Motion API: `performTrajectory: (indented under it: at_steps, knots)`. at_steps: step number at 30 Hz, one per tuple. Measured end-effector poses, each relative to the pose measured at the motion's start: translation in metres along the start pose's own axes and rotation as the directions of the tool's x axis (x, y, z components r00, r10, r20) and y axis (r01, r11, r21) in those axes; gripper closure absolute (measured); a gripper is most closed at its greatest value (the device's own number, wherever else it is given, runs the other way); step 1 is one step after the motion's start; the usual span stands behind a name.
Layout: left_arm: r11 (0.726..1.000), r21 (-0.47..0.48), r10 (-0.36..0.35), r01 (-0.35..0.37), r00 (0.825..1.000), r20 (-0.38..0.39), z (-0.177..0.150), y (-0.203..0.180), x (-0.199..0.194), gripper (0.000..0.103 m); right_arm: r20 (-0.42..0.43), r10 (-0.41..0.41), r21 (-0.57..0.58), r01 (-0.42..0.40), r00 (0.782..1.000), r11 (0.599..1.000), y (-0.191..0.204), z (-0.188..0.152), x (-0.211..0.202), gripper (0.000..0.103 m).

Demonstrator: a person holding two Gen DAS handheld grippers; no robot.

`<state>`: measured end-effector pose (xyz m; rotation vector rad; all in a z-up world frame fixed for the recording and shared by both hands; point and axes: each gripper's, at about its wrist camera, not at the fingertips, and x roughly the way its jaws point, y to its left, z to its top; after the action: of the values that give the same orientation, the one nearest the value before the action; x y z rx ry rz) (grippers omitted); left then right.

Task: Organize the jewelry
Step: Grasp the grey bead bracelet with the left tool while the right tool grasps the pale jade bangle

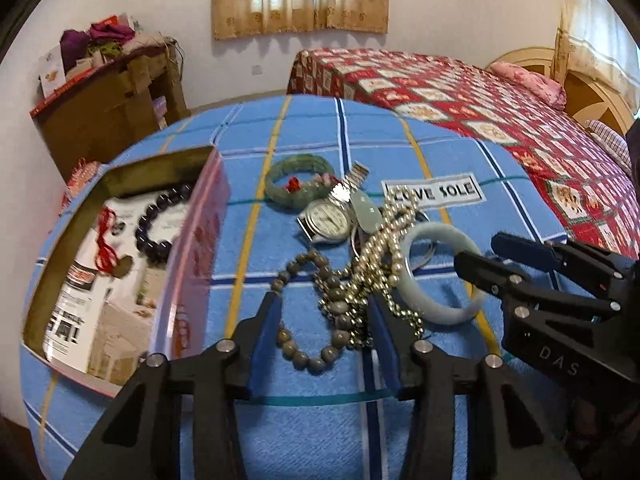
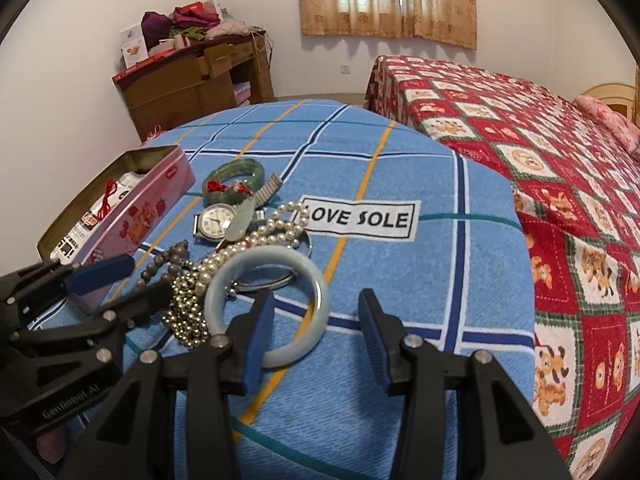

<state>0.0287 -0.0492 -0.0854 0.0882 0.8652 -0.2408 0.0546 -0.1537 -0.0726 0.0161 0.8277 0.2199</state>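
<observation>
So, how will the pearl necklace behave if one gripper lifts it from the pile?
The pearl necklace looks floppy, so it would probably dangle. It lies tangled with the metal bead chain and over the pale bangle, so it may drag them along.

Walls: plain white [image 2: 80,60], met by a narrow strip of floor [image 2: 320,98].
Window: covered by tan patterned curtains [image 2: 388,0] (daylight glowed through).
Furniture: a wooden cabinet [image 2: 192,84] piled with clothes; a bed under a red patchwork quilt [image 2: 520,140].
</observation>
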Motion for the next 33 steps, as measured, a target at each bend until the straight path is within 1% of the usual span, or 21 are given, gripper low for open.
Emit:
performTrajectory:
  at_steps: [2,4,7,8,9,11,12,13,14,18,21,33]
  knots:
    - [1.0,-0.011,-0.025,0.025,0.999,-0.022,-0.001,0.002,0.004,0.072,-0.004,0.0,-0.004,0.0,1.0,1.0,0.001,0.001,0.001,0.056]
    - [0.999,-0.021,-0.04,0.04,0.999,-0.025,-0.002,0.003,0.005,0.073,-0.011,-0.002,-0.009,0.002,1.0,1.0,0.003,0.001,0.002,0.056]
    - [0.996,-0.033,-0.079,0.078,0.996,-0.044,-0.002,0.004,0.009,0.074,-0.047,-0.011,-0.023,0.009,0.999,1.0,0.006,0.003,0.009,0.056]
    - [0.995,-0.037,-0.091,0.089,0.995,-0.045,-0.003,0.005,0.009,0.077,-0.056,-0.014,-0.032,0.012,0.998,0.999,0.007,0.004,0.011,0.056]
    - [0.993,-0.042,-0.109,0.107,0.993,-0.045,-0.003,0.006,0.009,0.085,-0.062,-0.013,-0.043,0.01,0.998,0.999,0.008,0.004,0.012,0.056]
    - [0.989,-0.048,-0.14,0.138,0.989,-0.043,-0.003,0.008,0.007,0.093,-0.072,-0.013,-0.052,0.009,0.997,0.999,0.009,0.002,0.014,0.08]
    - [0.989,-0.045,-0.142,0.14,0.989,-0.042,-0.004,0.007,0.006,0.093,-0.064,-0.001,-0.049,-0.003,0.998,0.999,0.008,0.002,0.012,0.082]
    - [0.989,-0.043,-0.144,0.142,0.989,-0.039,-0.004,0.008,0.005,0.093,-0.057,0.011,-0.046,-0.014,0.998,0.999,0.008,0.001,0.011,0.086]
    - [0.989,-0.042,-0.146,0.145,0.989,-0.031,-0.004,0.008,0.002,0.094,-0.052,0.023,-0.044,-0.026,0.998,0.999,0.008,0.001,0.009,0.089]
    - [0.988,-0.037,-0.148,0.149,0.989,0.008,-0.001,0.012,-0.01,0.095,-0.018,0.036,-0.042,-0.037,0.999,0.998,0.011,0.0,0.002,0.09]
    - [0.99,-0.037,-0.134,0.136,0.99,0.047,0.004,0.016,-0.021,0.095,0.007,0.045,-0.035,-0.044,0.999,0.998,0.012,0.003,-0.005,0.09]
    - [0.993,-0.036,-0.107,0.113,0.983,0.151,0.022,0.029,-0.055,0.095,0.085,0.062,-0.027,-0.06,0.994,0.998,0.015,0.016,-0.029,0.089]
